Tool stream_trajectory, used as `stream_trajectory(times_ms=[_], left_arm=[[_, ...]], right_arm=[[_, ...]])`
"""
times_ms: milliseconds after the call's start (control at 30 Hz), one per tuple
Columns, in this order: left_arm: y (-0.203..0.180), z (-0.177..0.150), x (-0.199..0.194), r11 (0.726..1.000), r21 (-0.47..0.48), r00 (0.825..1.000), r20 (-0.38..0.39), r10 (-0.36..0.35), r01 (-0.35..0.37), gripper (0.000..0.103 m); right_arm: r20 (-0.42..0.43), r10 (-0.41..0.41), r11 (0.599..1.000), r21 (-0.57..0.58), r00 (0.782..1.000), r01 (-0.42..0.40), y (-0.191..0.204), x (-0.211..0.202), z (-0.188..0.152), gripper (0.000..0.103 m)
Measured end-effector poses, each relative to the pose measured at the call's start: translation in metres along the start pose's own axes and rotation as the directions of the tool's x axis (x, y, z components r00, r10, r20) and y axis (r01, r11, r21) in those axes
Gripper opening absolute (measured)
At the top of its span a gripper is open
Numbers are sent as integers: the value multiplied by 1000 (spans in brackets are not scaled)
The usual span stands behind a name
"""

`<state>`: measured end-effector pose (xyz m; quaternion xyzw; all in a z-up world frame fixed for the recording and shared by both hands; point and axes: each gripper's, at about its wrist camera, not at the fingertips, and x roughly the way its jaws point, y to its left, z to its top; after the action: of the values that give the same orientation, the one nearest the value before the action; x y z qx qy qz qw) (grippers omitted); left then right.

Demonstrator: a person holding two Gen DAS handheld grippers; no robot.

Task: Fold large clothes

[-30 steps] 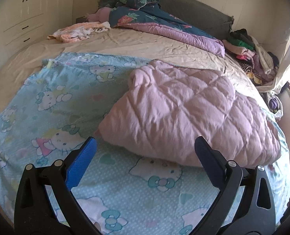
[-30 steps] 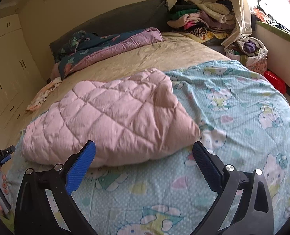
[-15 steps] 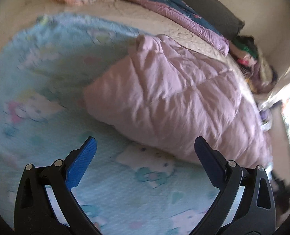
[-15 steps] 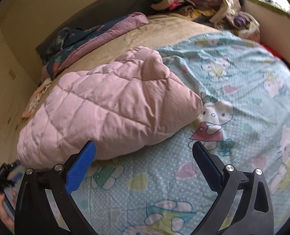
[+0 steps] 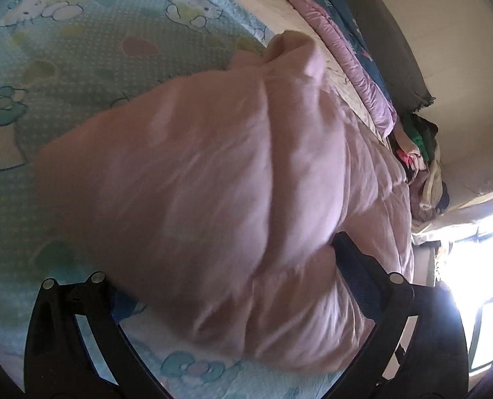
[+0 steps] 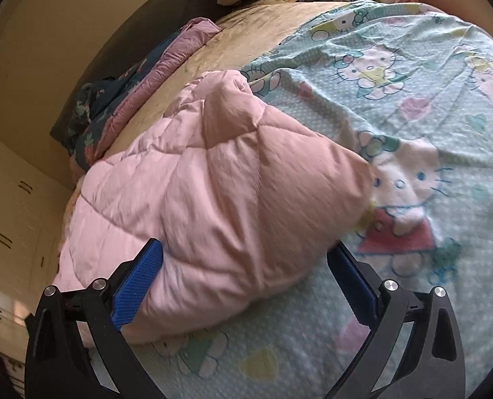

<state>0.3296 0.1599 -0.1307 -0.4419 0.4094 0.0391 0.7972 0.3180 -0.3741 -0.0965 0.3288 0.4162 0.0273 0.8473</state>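
Left gripper [image 5: 226, 286]: jaws spread; pink quilted garment [image 5: 220, 199] bulges between the fingers, blocking 12 o'clock.
Left view, 9–11 o'clock: flat cartoon-print sheet [image 5: 80, 40], passable.
Left view, 2 o'clock: clothes heap [image 5: 422, 163] against the wall.
Right gripper [image 6: 243, 286]: jaws spread; garment [image 6: 213, 193] fills 10–12 o'clock, touching both pads.
Right view, 1–4 o'clock: bare sheet [image 6: 396, 106], open.
Right view, 11 o'clock: rolled floral quilt [image 6: 140, 99] beyond the garment.
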Motion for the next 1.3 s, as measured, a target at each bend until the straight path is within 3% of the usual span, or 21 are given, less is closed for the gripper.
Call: stream_trajectory(times_ms=[267,400,500,567,767,833,1033,1300], left_arm=[[-6,3,10,1000,26,1000,25,-12,11,95],[-6,6,14,999,31,999,45,-23,22,95],[-10,5,14,999,51,997,71,-12,8,94],[-15,5,13,998,65,996,89,-3,-3,88],[-44,0,1,980,191,986,163,32,-63,56],[-54,0,-1,971,227,984,174,40,-80,47],[-64,-4,-7,949,295,979,196,51,-109,35],[-88,-6,-35,924,362,971,236,32,-119,29]], right_arm=[[-11,76,993,88,997,-75,-14,33,13,99],[25,111,990,82,994,-113,-15,43,15,99],[43,130,989,70,991,-132,-13,45,17,91],[46,167,983,66,985,-170,-13,47,18,74],[71,188,982,-38,980,-186,3,36,20,47],[79,173,982,-93,982,-165,13,31,21,43],[97,122,971,-220,988,-98,37,22,24,35],[149,122,909,-413,981,-50,81,-15,18,30]])
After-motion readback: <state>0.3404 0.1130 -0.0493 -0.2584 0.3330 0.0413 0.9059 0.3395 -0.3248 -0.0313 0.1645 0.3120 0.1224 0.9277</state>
